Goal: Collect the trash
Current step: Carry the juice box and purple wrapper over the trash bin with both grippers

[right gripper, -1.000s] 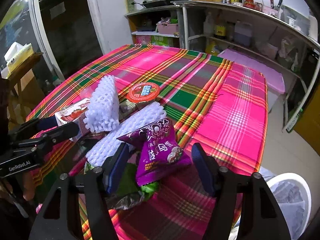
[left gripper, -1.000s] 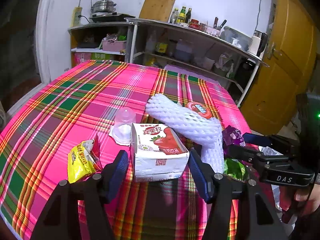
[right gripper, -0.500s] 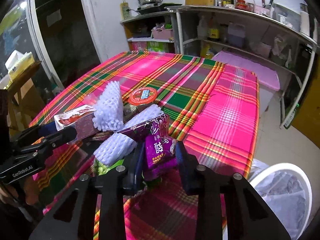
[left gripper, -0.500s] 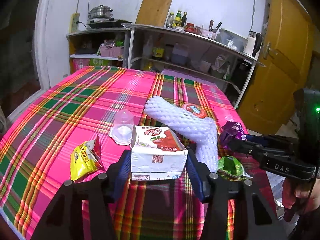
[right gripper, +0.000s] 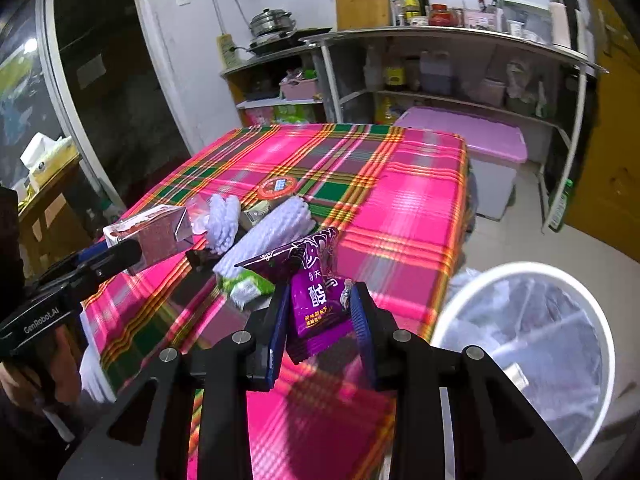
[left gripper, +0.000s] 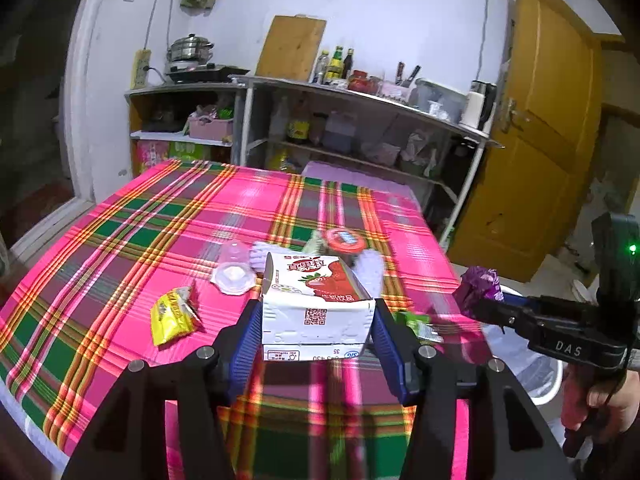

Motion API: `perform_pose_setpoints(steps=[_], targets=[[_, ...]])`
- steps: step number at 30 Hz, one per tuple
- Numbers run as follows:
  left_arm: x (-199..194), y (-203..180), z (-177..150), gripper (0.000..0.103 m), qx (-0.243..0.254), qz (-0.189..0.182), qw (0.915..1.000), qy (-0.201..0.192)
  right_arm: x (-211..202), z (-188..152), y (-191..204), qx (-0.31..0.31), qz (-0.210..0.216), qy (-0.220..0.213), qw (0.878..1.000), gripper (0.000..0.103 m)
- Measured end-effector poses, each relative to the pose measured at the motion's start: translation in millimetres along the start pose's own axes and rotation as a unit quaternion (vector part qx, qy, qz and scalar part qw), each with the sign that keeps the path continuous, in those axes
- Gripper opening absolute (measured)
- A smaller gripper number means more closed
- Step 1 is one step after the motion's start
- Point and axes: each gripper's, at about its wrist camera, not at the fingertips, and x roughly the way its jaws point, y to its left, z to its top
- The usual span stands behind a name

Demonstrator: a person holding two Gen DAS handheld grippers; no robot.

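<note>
My right gripper (right gripper: pixel 318 334) is clamped on the purple snack packet (right gripper: pixel 316 304), lifted off the tablecloth (right gripper: pixel 404 216); the white bin (right gripper: pixel 532 354) lies just to its right and lower, so that hand is nearer the drop. My left gripper (left gripper: pixel 316 334) pinches the strawberry milk carton (left gripper: pixel 314 302), long axis pointing away. The bin's bottom is cut off, and the green wrapper (right gripper: pixel 246 286) is blurred.

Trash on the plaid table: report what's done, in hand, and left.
Done: nothing visibly binned. In hand: left gripper clamps the strawberry milk carton; right gripper holds the purple snack packet near the white bin. Left: yellow wrapper, foam nets, red lid.
</note>
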Motion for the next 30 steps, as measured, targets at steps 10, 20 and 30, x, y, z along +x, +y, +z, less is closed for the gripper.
perform_pose_setpoints(steps=[10,20,30], targets=[[-17.3,-42.8,-9.1,0.054,0.029,-0.047,0.9985,0.000,-39.9,-16.9,-11.7,0.022,-0.020,-0.024,0.999,0.032],[-19.7,-83.4,-16.6,0.054,0.055,-0.091,0.9943,0.010,-67.7,-35.8,-35.9,0.052,-0.050,-0.036,0.997,0.032],[-5.1,-122.1,-22.1,0.054,0.083,-0.126,0.9881,0.031,-84.8,-51.1,-69.4,0.087,-0.079,-0.043,0.992,0.032]])
